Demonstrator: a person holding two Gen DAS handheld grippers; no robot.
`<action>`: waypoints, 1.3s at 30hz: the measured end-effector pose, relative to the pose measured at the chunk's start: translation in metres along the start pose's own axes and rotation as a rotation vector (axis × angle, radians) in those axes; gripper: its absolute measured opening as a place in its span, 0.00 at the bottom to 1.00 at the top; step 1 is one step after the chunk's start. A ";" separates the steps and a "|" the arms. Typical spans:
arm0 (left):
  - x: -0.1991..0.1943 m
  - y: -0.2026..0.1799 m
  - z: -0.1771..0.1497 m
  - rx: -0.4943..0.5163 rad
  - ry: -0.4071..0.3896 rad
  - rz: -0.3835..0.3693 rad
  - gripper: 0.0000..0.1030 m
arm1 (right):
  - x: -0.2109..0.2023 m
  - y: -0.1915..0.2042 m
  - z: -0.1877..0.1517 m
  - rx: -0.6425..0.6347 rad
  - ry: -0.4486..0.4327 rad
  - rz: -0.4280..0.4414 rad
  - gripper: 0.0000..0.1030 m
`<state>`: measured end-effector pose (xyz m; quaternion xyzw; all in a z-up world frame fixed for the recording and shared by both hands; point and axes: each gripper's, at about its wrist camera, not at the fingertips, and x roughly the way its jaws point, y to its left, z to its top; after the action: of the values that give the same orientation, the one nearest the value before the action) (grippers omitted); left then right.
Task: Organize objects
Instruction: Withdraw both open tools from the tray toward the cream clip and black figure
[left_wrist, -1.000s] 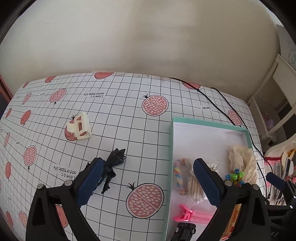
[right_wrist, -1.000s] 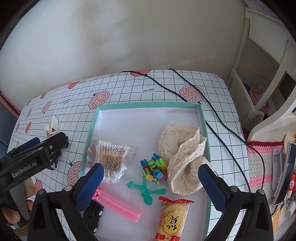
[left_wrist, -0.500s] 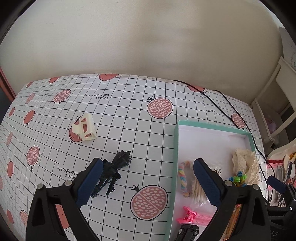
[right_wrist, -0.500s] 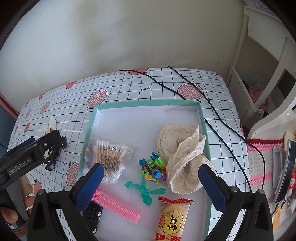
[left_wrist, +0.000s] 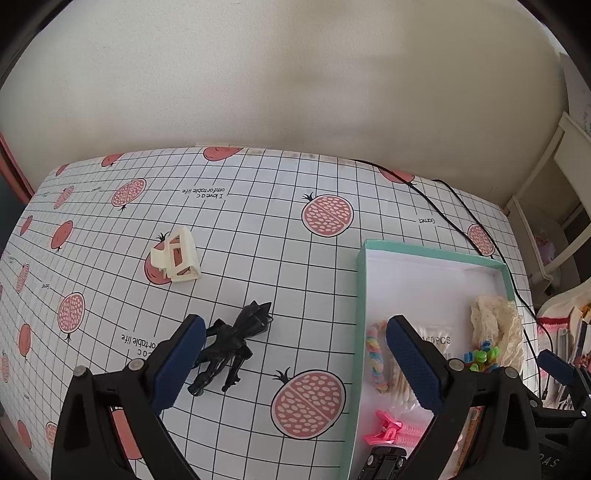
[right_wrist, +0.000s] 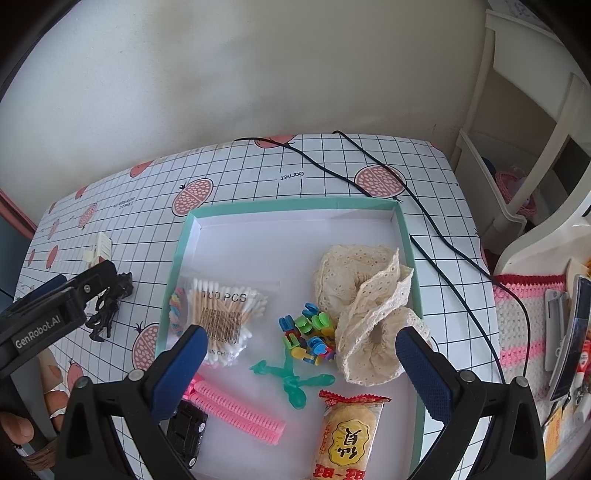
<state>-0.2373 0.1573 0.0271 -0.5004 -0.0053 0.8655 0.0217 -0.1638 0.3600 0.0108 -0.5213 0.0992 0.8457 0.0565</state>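
Black toy figure (left_wrist: 231, 350) beside teal tray (left_wrist: 360, 295)

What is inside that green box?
The green box holds cotton swabs, a lace scrunchie, colourful clips, a pink comb, a snack packet and a black toy car, partly hidden by the right tongs.

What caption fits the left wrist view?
Open left gripper above a black toy figure; cream hair claw beyond, teal tray alongside.

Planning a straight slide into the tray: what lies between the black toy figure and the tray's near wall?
Nothing stands there. In the left wrist view, only bare tablecloth separates the black toy figure from the teal tray.
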 end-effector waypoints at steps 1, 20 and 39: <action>0.000 0.003 0.001 -0.006 0.000 0.000 0.96 | 0.001 0.001 0.001 0.002 0.000 0.000 1.00; 0.000 0.118 0.010 -0.160 0.014 0.074 0.96 | 0.013 0.100 0.006 -0.054 -0.015 0.115 1.00; 0.003 0.194 0.004 -0.243 0.035 0.102 0.96 | 0.046 0.199 -0.008 -0.162 0.005 0.193 1.00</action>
<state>-0.2480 -0.0367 0.0205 -0.5138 -0.0844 0.8497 -0.0833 -0.2169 0.1640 -0.0118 -0.5144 0.0803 0.8511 -0.0677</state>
